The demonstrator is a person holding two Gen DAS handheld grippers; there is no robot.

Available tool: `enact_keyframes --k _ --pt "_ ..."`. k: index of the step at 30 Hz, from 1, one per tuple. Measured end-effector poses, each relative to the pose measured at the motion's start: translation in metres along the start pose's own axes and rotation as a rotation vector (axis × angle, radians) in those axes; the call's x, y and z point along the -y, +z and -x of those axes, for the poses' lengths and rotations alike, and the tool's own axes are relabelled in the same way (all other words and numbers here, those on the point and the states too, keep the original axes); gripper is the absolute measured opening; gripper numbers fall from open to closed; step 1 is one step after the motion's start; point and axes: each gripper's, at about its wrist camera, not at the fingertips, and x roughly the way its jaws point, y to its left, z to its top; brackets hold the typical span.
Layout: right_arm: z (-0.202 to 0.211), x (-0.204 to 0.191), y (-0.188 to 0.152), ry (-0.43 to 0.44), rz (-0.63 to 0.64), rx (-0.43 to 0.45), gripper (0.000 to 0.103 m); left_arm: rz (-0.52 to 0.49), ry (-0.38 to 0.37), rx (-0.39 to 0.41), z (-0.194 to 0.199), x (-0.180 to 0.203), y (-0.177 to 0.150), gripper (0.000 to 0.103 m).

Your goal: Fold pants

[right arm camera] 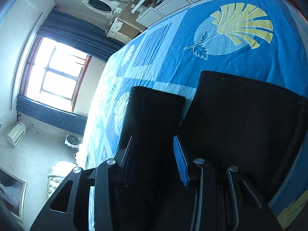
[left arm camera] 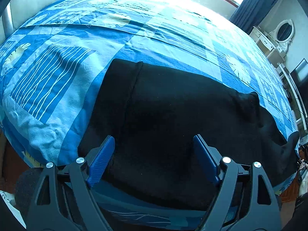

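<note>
Black pants (left arm camera: pixel 173 119) lie spread on the blue patterned bedspread (left arm camera: pixel 63 73), waistband end toward the left. My left gripper (left arm camera: pixel 154 146) is open just above the near part of the pants, its blue pads wide apart, holding nothing. In the right wrist view two black pant legs (right arm camera: pixel 240 119) lie on the bedspread (right arm camera: pixel 250 61). My right gripper (right arm camera: pixel 154 144) is partly open with its fingers set either side of the left leg (right arm camera: pixel 154 111); the black cloth fills the gap between the pads, and I cannot tell whether they pinch it.
The bed's near edge runs below the pants in the left wrist view. A window (right arm camera: pixel 57 73) with dark curtains, a white dresser with an oval mirror (left arm camera: pixel 284 30) and white cabinets (right arm camera: pixel 173 5) stand around the bed.
</note>
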Motion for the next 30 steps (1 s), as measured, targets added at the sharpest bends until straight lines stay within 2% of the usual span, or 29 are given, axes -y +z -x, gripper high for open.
enact_keyframes --k 4,7,8,9,12,16,20,23,25,28,30 --pt "-0.019 0.009 0.012 0.045 -0.05 0.003 0.04 0.013 0.006 -0.003 -0.001 -0.001 -0.001 0.087" --pt "-0.021 0.004 0.013 0.022 -0.01 -0.006 0.037 0.02 0.018 -0.001 -0.002 0.002 -0.002 0.09" --pt "-0.018 0.001 0.012 0.002 0.018 -0.007 0.021 0.019 0.026 -0.002 -0.003 0.003 -0.002 0.091" --pt "-0.015 0.0 0.011 -0.005 0.037 -0.008 0.009 0.018 0.034 -0.002 -0.004 0.005 -0.002 0.091" --pt "0.009 0.002 0.013 0.056 0.034 0.024 0.005 0.019 0.049 -0.004 -0.005 0.007 -0.001 0.093" --pt "0.066 0.002 0.015 0.121 0.063 0.094 0.004 0.031 0.042 -0.008 -0.006 0.006 0.0 0.093" --pt "0.101 0.03 0.007 0.081 0.05 0.129 0.004 0.038 0.038 0.0 -0.005 0.005 -0.001 0.094" --pt "0.095 0.059 0.001 0.046 0.008 0.102 0.004 0.032 0.046 0.006 -0.006 0.006 -0.001 0.094" --pt "0.084 0.071 -0.003 0.044 -0.024 0.065 0.004 0.03 0.049 0.003 -0.006 0.006 -0.001 0.094" --pt "0.075 0.081 -0.006 0.052 -0.07 0.063 0.008 0.036 0.043 -0.003 -0.006 0.005 0.0 0.094" --pt "0.069 0.083 -0.005 0.065 -0.08 0.069 0.023 0.04 0.041 0.0 -0.005 0.005 0.0 0.094"
